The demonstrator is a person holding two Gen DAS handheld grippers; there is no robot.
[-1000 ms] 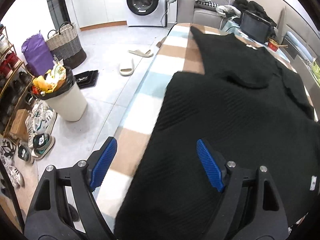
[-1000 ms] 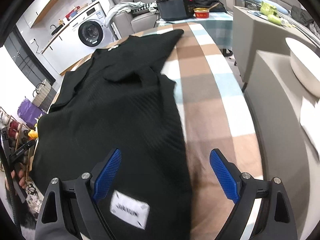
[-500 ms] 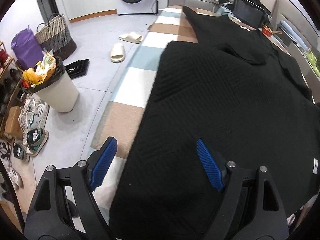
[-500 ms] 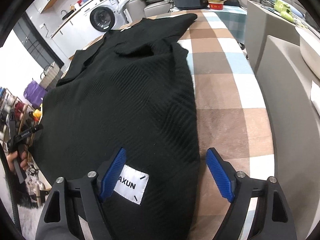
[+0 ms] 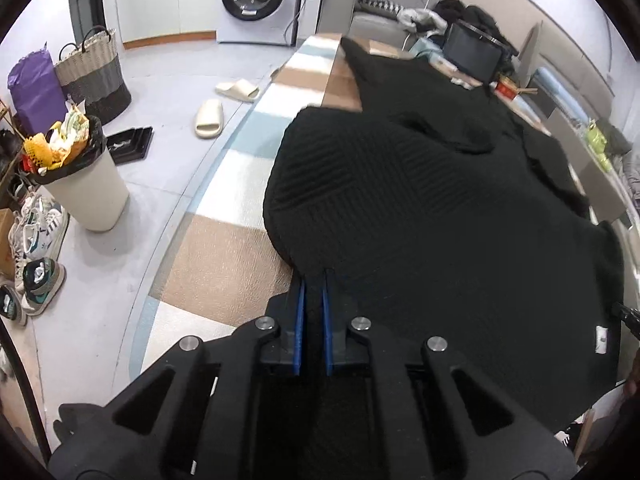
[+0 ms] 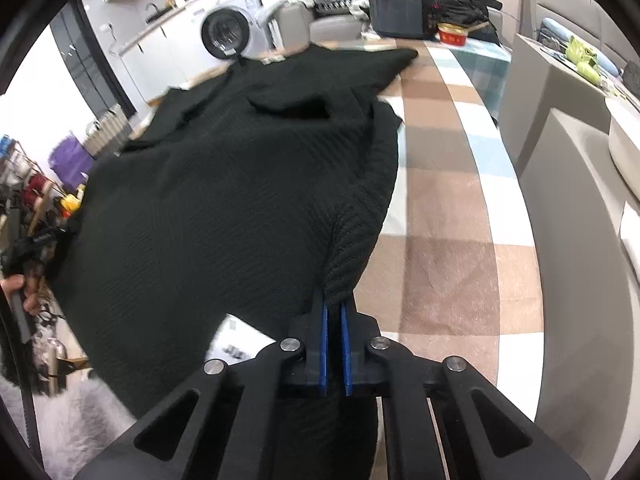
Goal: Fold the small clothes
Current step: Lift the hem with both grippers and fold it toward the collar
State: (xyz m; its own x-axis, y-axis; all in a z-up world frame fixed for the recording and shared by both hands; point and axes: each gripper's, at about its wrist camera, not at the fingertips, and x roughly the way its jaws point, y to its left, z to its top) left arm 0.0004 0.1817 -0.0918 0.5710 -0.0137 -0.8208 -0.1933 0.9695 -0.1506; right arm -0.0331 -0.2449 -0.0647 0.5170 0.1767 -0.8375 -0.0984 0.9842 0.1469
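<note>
From the left wrist, the left gripper [image 5: 314,288] has its blue pads nearly together, pinching a fold of the black sweater [image 5: 420,208] at its near left hem corner. The sweater lies spread along the checked tablecloth [image 5: 224,256], its far end reaching toward a dark screen [image 5: 472,52]. Only this view shows the floor to the left: a full waste bin [image 5: 84,184], a pair of slippers [image 5: 222,108], a woven basket [image 5: 94,72], sneakers [image 5: 36,248].

From the right wrist, the right gripper [image 6: 335,312] is likewise closed down on the sweater [image 6: 224,200], gripping the near right hem corner, which rises off the cloth into the pads. Here a white label [image 6: 236,340] shows at the hem just left of the jaws. This view alone shows the bare right half of the tablecloth [image 6: 444,208], a red bowl [image 6: 453,34] beside the screen, and the person's left hand [image 6: 22,290] at the far left edge.
</note>
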